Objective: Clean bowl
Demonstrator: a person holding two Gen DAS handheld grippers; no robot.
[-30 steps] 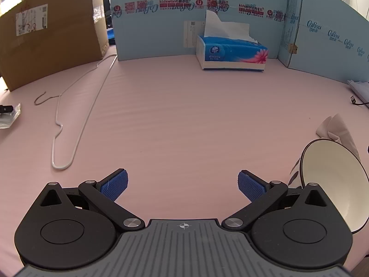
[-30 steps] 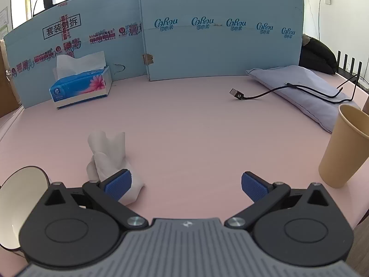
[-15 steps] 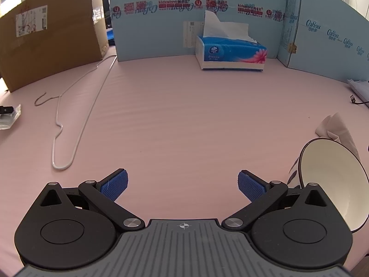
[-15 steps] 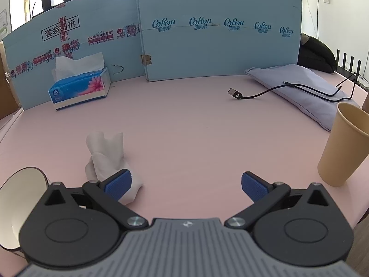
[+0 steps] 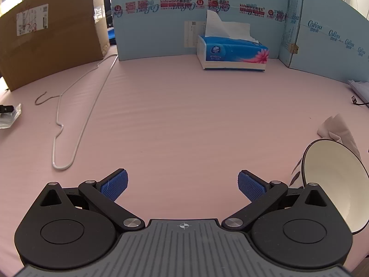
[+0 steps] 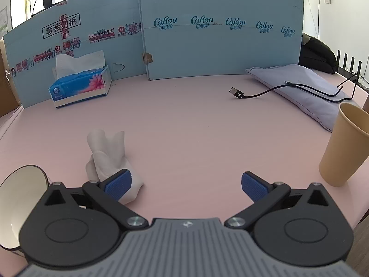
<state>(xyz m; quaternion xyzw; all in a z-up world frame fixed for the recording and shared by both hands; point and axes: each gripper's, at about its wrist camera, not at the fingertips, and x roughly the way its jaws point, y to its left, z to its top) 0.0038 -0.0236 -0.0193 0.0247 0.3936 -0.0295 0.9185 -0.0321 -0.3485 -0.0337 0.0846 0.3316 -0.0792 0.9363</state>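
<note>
One wire hanger (image 5: 76, 115) left view only; paper cup (image 6: 343, 147) right only.

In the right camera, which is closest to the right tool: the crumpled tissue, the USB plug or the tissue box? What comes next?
From the right tool:
1. Crumpled tissue, just beyond its left finger.
2. USB plug, farther back, right of centre.
3. Tissue box, far left by the blue board; close to the plug's range.

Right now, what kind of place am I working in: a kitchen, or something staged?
Likely a staged tabletop in an office, not a kitchen: a pink table fenced by blue cardboard panels, with a tissue box, bowl and loose USB cable.
</note>
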